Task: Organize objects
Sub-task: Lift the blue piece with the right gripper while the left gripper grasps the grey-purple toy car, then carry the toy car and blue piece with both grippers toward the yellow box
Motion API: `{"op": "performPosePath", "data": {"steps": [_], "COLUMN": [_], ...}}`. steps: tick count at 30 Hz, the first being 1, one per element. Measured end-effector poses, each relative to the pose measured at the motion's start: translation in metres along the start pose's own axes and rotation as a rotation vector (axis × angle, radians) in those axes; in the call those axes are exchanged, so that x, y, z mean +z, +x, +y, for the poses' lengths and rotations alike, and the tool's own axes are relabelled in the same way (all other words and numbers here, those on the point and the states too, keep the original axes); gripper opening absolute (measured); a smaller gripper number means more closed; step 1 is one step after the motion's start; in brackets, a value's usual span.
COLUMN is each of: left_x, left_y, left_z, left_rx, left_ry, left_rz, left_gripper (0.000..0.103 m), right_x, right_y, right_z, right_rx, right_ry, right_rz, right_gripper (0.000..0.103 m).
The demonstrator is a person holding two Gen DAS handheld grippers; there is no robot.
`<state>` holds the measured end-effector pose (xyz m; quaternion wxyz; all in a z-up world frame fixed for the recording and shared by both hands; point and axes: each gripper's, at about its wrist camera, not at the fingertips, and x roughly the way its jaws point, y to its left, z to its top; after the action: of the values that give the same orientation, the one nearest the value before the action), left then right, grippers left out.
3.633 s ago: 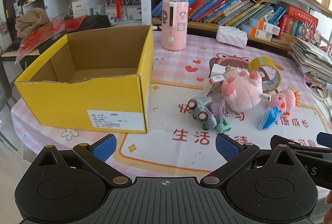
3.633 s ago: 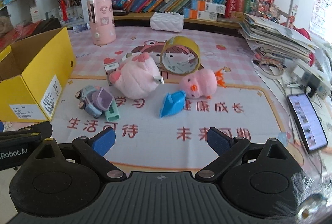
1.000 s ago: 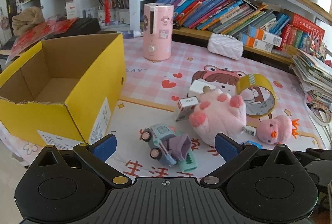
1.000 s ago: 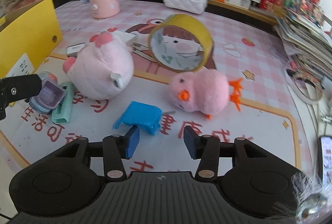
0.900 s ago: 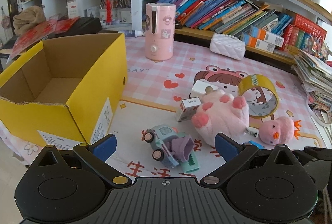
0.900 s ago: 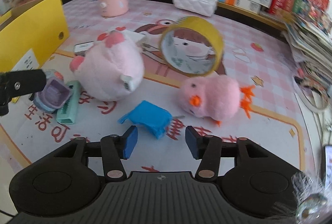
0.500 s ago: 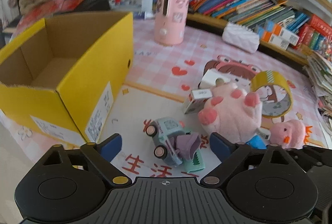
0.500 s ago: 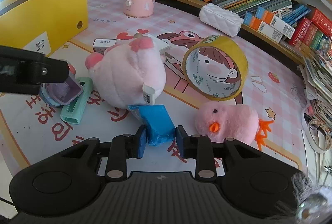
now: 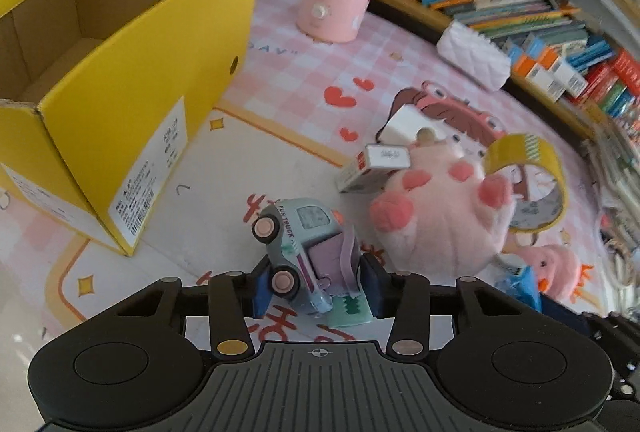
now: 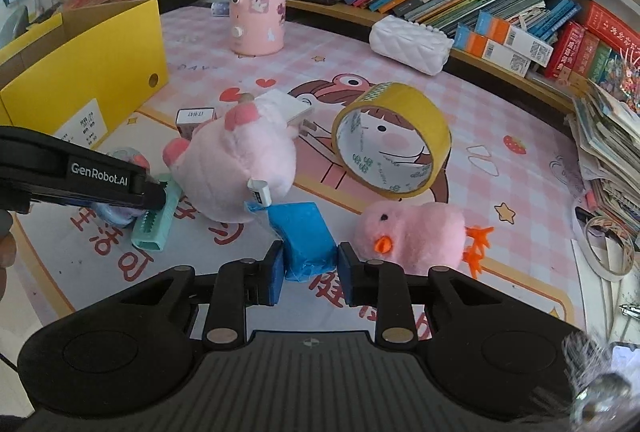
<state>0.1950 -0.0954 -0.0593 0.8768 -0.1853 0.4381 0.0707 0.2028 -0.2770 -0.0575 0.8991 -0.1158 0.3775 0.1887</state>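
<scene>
A pale blue toy truck (image 9: 304, 248) with a purple door lies on its side on the mat, over a mint green comb (image 9: 348, 308). My left gripper (image 9: 316, 288) is closing its jaws, with the truck between the pads (image 9: 260, 288), which touch both of its sides. My right gripper (image 10: 308, 268) is shut on a blue packet (image 10: 306, 232), beside the pink pig plush (image 10: 236, 164) and the pink chick plush (image 10: 416, 232). The left gripper's finger (image 10: 80, 172) crosses the right wrist view at left. The open yellow box (image 9: 132, 104) stands empty at left.
A yellow tape roll (image 10: 392, 140) stands on edge behind the plush toys. A small white carton (image 9: 376, 168) and a white plug (image 10: 284, 108) lie by the pig. Further back are a pink cylinder (image 10: 258, 0), a white pouch (image 10: 412, 44) and book shelves; magazines (image 10: 608, 144) are stacked at right.
My left gripper came down towards the truck and its jaws narrowed from wide open to the truck's sides. My right gripper's jaws closed on the blue packet, which has tipped up off the mat.
</scene>
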Motion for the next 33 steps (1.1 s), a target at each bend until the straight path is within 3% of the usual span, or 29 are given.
{"op": "performPosePath", "data": {"steps": [9,16,21,33], "left_x": [0.004,-0.007,-0.013,-0.023], "left_y": [-0.045,-0.065,-0.080,-0.116], "left_z": [-0.001,0.005,0.015,0.073], "left_rx": [-0.027,-0.081,-0.118,-0.183], "left_ry": [0.056,0.097,0.116,0.136], "left_rz": [-0.166,-0.182,-0.196,-0.213], "left_gripper": [0.043,0.043,0.043,0.043], "right_x": [0.001,0.000,-0.001,-0.010], "right_y": [-0.006,-0.014,-0.028,-0.069], "right_z": [-0.004,0.005,0.011,0.072], "right_rx": [-0.002,0.014,0.024,-0.044], "right_ry": [0.103,0.155,0.260,0.249], "right_rz": [-0.007,-0.006,0.012,-0.038], "right_gripper": [0.026,0.026,0.026,0.026]}}
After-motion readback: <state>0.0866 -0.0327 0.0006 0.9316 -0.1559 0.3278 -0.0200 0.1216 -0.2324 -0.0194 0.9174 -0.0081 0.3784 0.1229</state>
